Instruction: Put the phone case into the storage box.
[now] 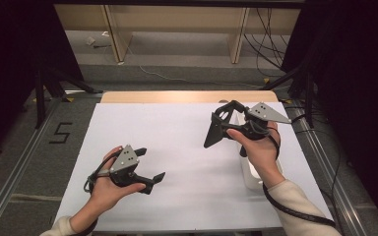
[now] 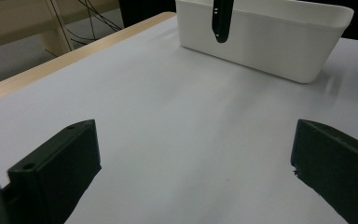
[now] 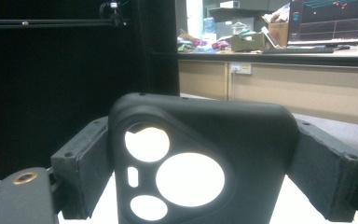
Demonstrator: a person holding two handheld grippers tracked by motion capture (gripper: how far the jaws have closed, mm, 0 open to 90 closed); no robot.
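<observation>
A black phone case (image 3: 242, 135) with round camera cut-outs stands upright between the jaws of my right gripper (image 3: 205, 158), and both pads press on its sides. From the high view, my right gripper (image 1: 224, 118) holds the case (image 1: 214, 132) above the right half of the white table sheet (image 1: 177, 132), pointing left. Low over the sheet at the front left, my left gripper (image 1: 152, 163) is open with nothing in it. In the left gripper view its jaws (image 2: 193, 158) stand wide apart over bare sheet, and the case (image 2: 220, 21) hangs edge-on ahead.
A white plastic bin (image 2: 261, 37) stands on the sheet at the right, partly hidden under the right hand (image 1: 253, 172). A wooden table edge (image 1: 187, 96) runs along the back. Dark stands and cables flank the table.
</observation>
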